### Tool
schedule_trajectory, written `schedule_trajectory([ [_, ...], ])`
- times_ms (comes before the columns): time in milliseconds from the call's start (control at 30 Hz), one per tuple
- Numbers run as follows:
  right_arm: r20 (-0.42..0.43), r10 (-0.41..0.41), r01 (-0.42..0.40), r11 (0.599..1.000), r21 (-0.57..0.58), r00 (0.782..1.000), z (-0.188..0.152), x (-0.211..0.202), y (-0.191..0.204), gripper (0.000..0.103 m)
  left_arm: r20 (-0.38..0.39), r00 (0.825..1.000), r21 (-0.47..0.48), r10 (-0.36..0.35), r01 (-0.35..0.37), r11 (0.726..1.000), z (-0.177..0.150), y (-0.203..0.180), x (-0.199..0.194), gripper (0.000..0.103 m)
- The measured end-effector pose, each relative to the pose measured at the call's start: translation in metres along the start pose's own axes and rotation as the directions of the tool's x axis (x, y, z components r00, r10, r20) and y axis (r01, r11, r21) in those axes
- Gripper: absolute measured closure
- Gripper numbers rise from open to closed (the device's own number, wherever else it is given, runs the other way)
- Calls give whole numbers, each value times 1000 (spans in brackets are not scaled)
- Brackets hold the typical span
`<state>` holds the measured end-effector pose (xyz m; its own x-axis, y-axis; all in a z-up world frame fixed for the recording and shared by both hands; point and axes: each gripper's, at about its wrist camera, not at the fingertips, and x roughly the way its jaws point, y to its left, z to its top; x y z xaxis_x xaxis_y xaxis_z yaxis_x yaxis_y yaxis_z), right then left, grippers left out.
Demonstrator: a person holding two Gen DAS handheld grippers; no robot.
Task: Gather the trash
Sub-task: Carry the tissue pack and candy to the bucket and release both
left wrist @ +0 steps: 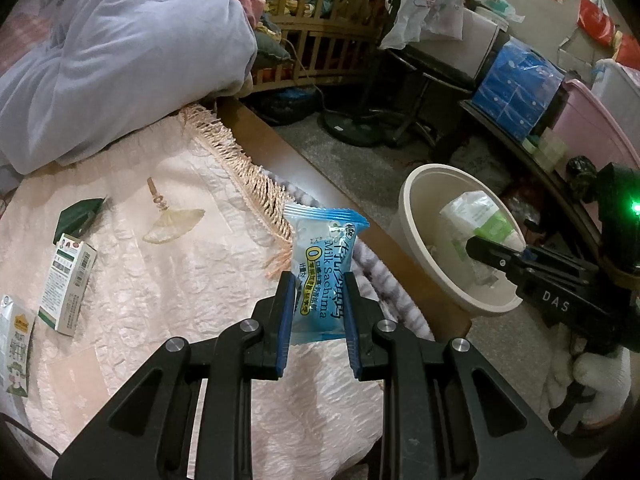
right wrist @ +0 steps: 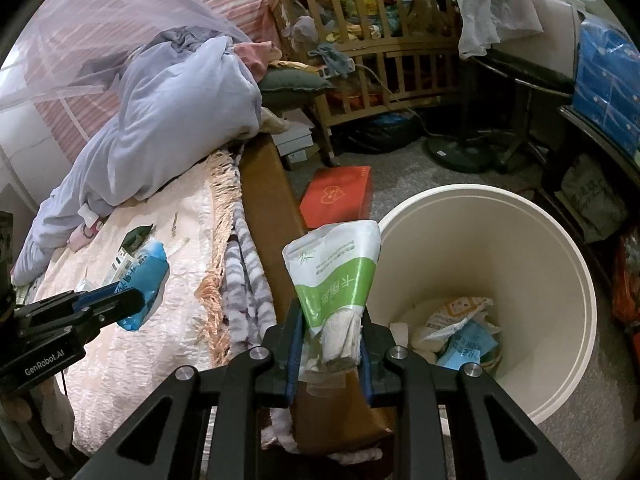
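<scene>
My left gripper (left wrist: pixel 318 288) is shut on a blue Milk Sachima snack wrapper (left wrist: pixel 324 264) and holds it over the bed's edge. It also shows in the right wrist view (right wrist: pixel 146 280). My right gripper (right wrist: pixel 330 320) is shut on a crumpled white and green tissue pack (right wrist: pixel 336 272) beside the rim of a beige trash bin (right wrist: pixel 560 264). In the left wrist view the pack (left wrist: pixel 476 216) hangs over the bin (left wrist: pixel 416 208). Several wrappers lie in the bin (right wrist: pixel 460 332).
On the pink bedspread (left wrist: pixel 160 280) lie a white and green box (left wrist: pixel 68 284), a dark green wrapper (left wrist: pixel 78 214), a yellowish wrapper (left wrist: pixel 174 228) and a carton (left wrist: pixel 16 352). A lilac duvet (left wrist: pixel 120 60) is piled behind. A red box (right wrist: pixel 338 196) lies on the floor.
</scene>
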<state>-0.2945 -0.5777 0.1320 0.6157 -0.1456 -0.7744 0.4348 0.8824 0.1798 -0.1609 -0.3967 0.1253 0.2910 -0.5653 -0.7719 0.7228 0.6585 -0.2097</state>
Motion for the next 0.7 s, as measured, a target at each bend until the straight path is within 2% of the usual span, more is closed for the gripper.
schedule_trajectory([
  [700,2,-26,26,999,45,1000,-2,-2,-23,81,-9,998,5,-62,62,998,10,-17,9,83],
])
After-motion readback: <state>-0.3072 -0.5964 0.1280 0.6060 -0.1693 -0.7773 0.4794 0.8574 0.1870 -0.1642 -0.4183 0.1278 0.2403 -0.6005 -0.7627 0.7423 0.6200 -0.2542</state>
